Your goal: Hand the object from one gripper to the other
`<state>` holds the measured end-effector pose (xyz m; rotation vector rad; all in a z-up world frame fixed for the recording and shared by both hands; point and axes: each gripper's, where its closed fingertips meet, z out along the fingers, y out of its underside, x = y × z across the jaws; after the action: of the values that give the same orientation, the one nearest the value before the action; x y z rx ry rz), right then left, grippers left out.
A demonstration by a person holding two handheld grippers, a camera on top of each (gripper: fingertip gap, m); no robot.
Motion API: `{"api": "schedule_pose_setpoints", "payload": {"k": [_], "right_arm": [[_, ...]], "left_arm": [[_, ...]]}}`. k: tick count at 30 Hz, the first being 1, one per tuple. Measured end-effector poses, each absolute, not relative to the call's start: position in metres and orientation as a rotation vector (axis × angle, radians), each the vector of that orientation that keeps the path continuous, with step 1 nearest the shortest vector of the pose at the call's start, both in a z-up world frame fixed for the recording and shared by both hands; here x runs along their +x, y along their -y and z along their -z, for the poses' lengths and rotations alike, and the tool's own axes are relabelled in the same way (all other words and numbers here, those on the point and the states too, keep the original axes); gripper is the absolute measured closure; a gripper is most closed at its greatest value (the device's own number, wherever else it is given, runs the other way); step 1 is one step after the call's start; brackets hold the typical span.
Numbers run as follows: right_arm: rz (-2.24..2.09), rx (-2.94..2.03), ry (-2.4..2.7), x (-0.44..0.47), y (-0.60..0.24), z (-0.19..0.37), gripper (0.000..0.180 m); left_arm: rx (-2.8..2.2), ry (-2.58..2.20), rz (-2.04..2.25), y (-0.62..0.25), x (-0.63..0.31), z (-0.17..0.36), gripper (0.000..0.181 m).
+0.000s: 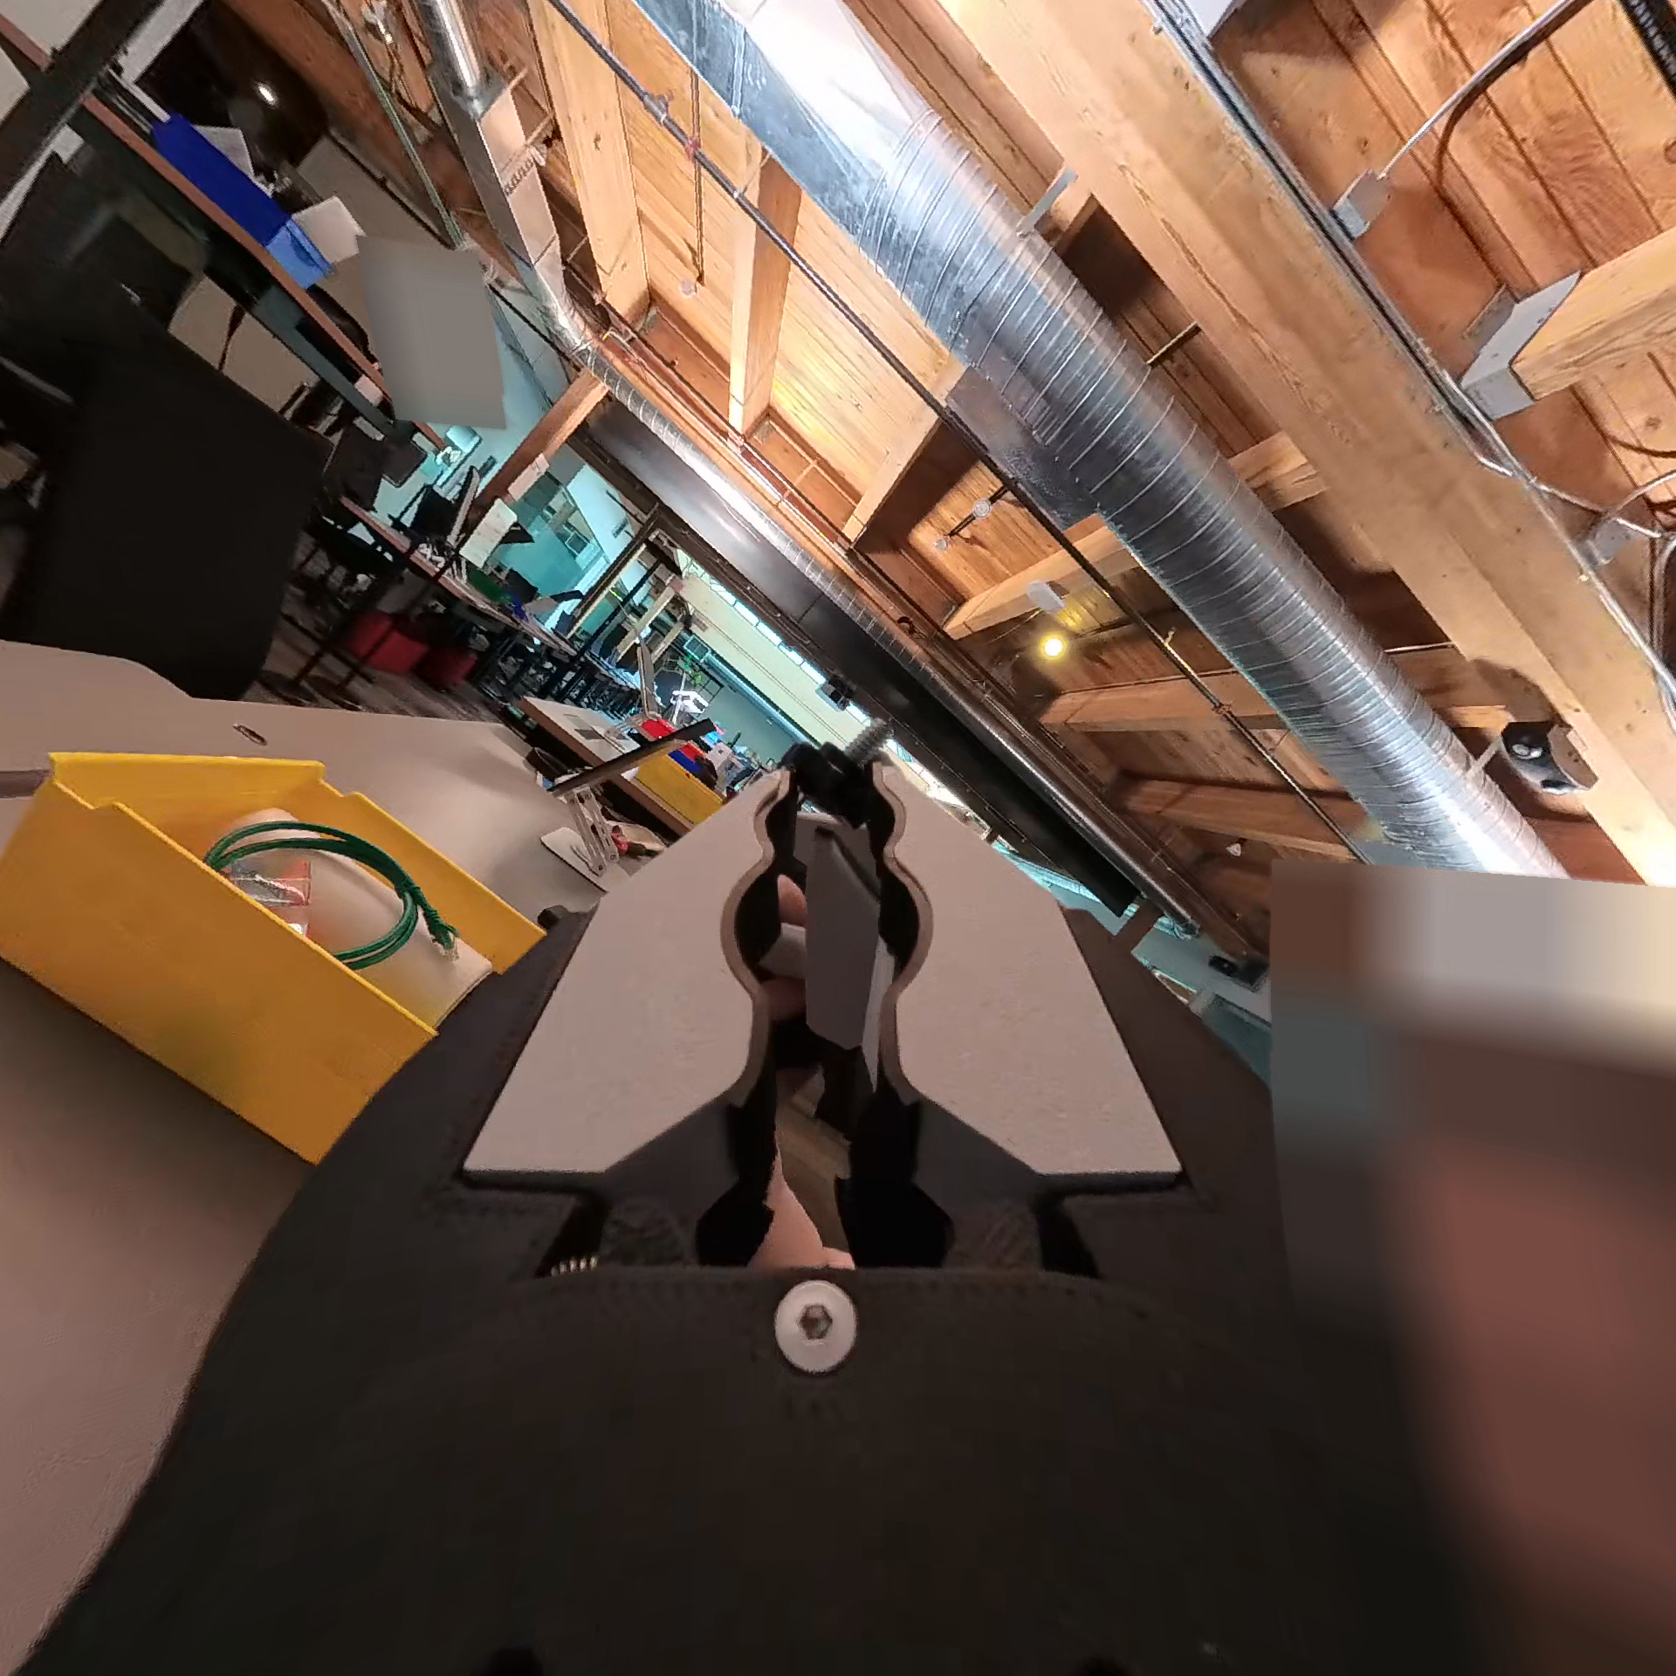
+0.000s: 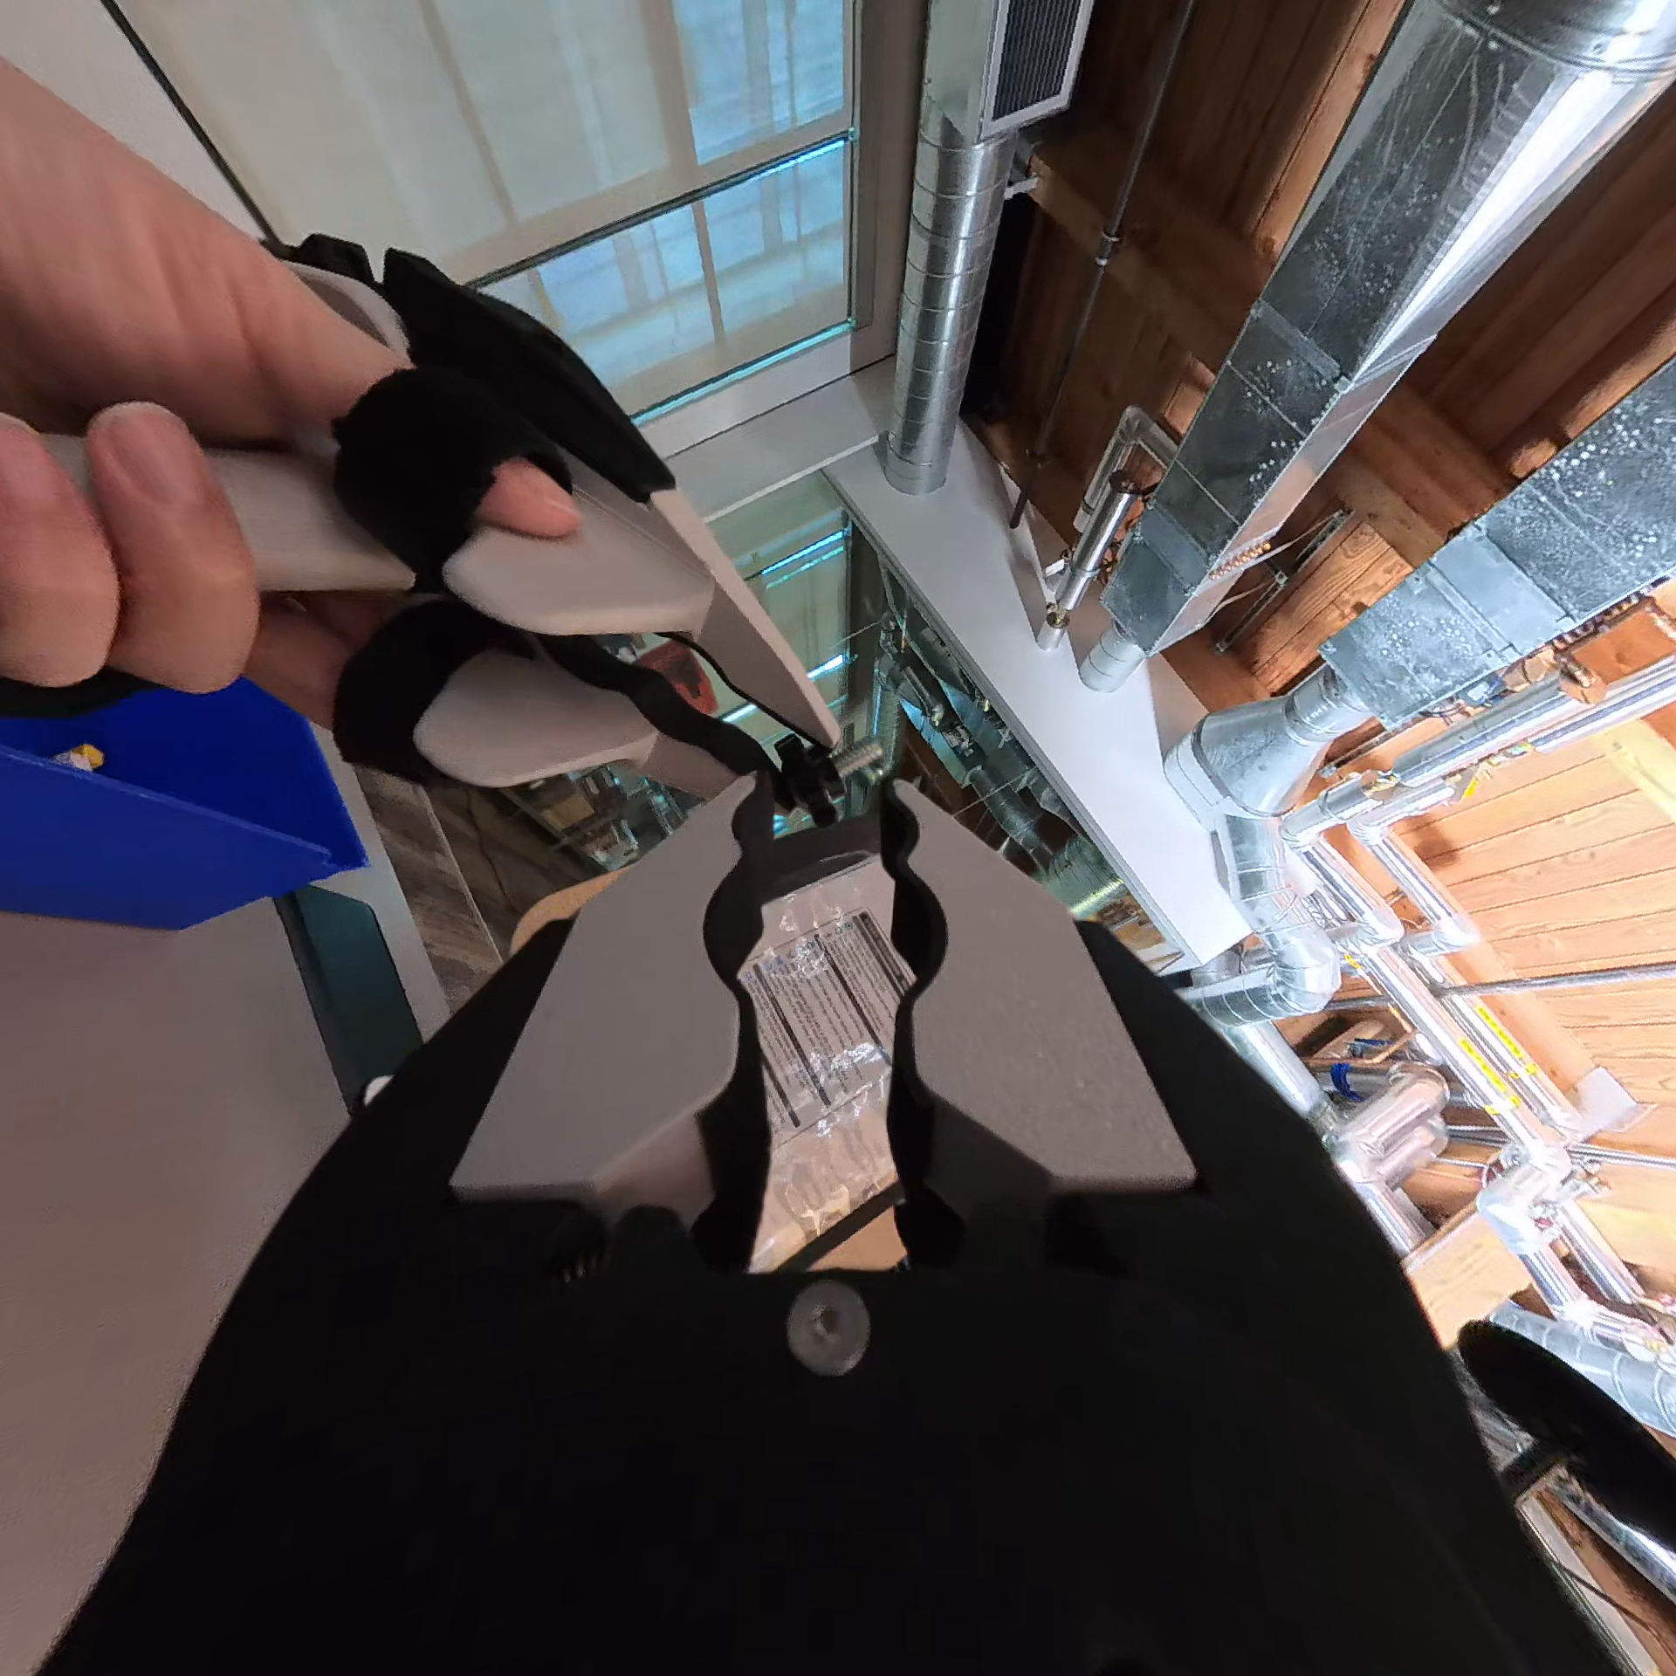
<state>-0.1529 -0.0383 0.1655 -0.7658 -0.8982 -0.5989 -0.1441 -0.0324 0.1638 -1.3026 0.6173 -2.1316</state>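
The object is a small black knob screw (image 1: 821, 766) with a silver threaded stud. My left gripper (image 1: 830, 778) is shut on it at the fingertips and holds it up in the air. In the right wrist view the left gripper (image 2: 798, 757) comes in from the left, held by a hand (image 2: 136, 544), pinching the knob screw (image 2: 812, 787). My right gripper (image 2: 823, 796) is open, with its two tips on either side of the screw. One grey finger of the right gripper (image 1: 843, 952) shows through the gap of the left.
A yellow bin (image 1: 181, 979) with a green cable (image 1: 363, 907) stands on the beige table (image 1: 91, 1270) at the left. A blue bin (image 2: 163, 816) sits below the hand. A clear plastic bag (image 2: 825, 1016) lies beneath the right gripper. Both views tilt up at ceiling ducts. My two grippers' fingertips are within a few centimetres of each other.
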Motion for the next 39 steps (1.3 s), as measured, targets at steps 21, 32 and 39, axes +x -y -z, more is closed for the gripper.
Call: {"api": "schedule_pose_setpoints", "payload": {"k": [21, 32, 39], "right_arm": [[0.681, -0.869, 0.915, -0.149, 0.029, -0.161, 0.169], [0.780, -0.881, 0.946, -0.148, 0.022, -0.154, 0.173], [0.531, -0.957, 0.800, -0.131, 0.023, -0.167, 0.175]], "left_arm": [[-1.303, -0.626, 2.074, 0.032, -0.144, -0.163, 0.168], [-1.342, -0.627, 2.032, 0.028, -0.141, -0.157, 0.167], [-1.174, -0.581, 1.830, 0.013, -0.164, -0.182, 0.135]]}}
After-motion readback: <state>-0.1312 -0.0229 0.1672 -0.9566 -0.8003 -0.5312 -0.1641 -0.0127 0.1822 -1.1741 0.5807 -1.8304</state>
